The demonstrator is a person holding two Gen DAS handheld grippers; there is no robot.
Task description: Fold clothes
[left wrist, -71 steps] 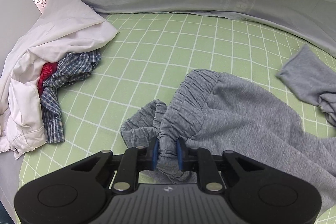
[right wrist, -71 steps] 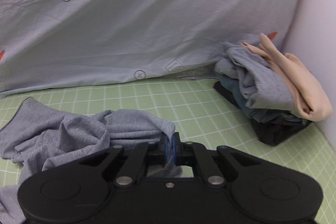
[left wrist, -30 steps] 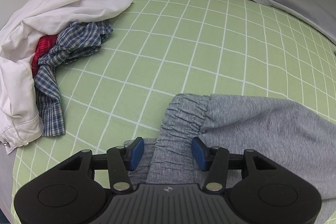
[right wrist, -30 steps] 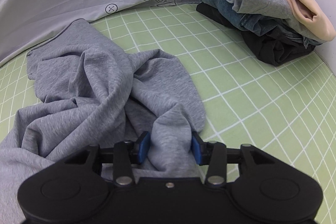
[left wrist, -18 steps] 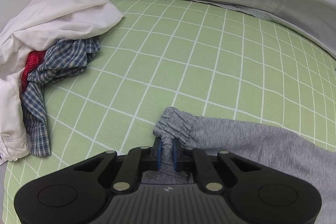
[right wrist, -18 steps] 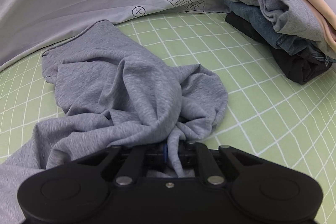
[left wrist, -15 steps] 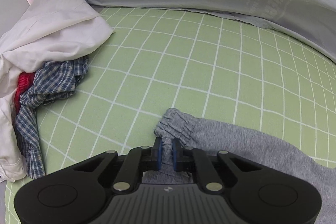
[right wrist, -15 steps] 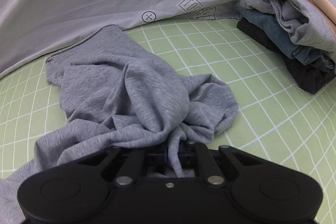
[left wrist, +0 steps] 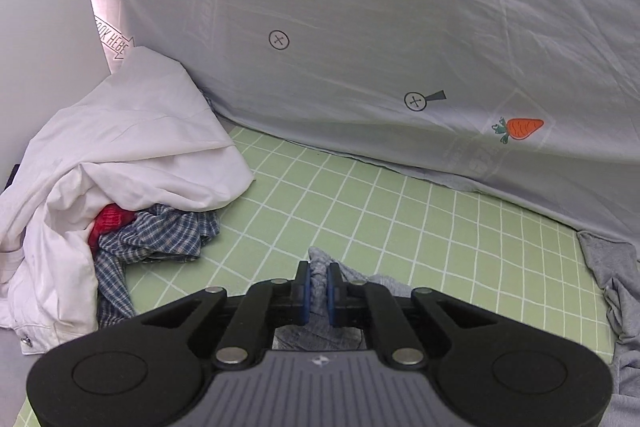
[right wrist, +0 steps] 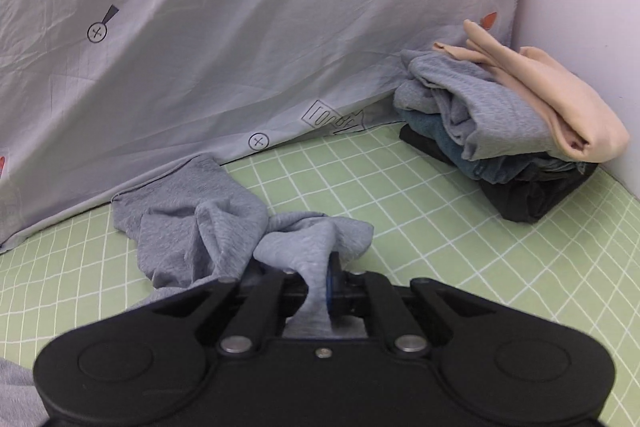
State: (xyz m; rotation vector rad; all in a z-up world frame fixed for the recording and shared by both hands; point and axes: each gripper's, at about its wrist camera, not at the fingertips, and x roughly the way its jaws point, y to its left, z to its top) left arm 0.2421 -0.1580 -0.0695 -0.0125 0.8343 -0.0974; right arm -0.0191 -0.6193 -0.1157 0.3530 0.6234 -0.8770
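Note:
A pair of grey sweatpants [right wrist: 192, 223] lies crumpled on the green checked sheet [left wrist: 400, 219]. My left gripper [left wrist: 318, 287] is shut on the gathered elastic waistband [left wrist: 320, 267], lifted off the sheet. In the right wrist view my right gripper [right wrist: 320, 279] is shut on a fold of the same grey sweatpants, which drapes over its left finger and hides it. A pant leg [right wrist: 160, 203] trails back to the grey backdrop. More of the grey fabric [left wrist: 616, 291] shows at the right edge of the left wrist view.
A heap of unfolded clothes sits at the left: a white shirt [left wrist: 132, 147], a blue plaid shirt [left wrist: 160, 231] and something red [left wrist: 110, 223]. A folded stack [right wrist: 512, 131] with a beige top piece stands at the right by the wall. A grey printed sheet [left wrist: 400, 27] hangs behind.
Both grippers were open around the sweatpants a second ago, then shut on them. Both have since lifted and tilted up, so more backdrop shows and the fabric is drawn upward.

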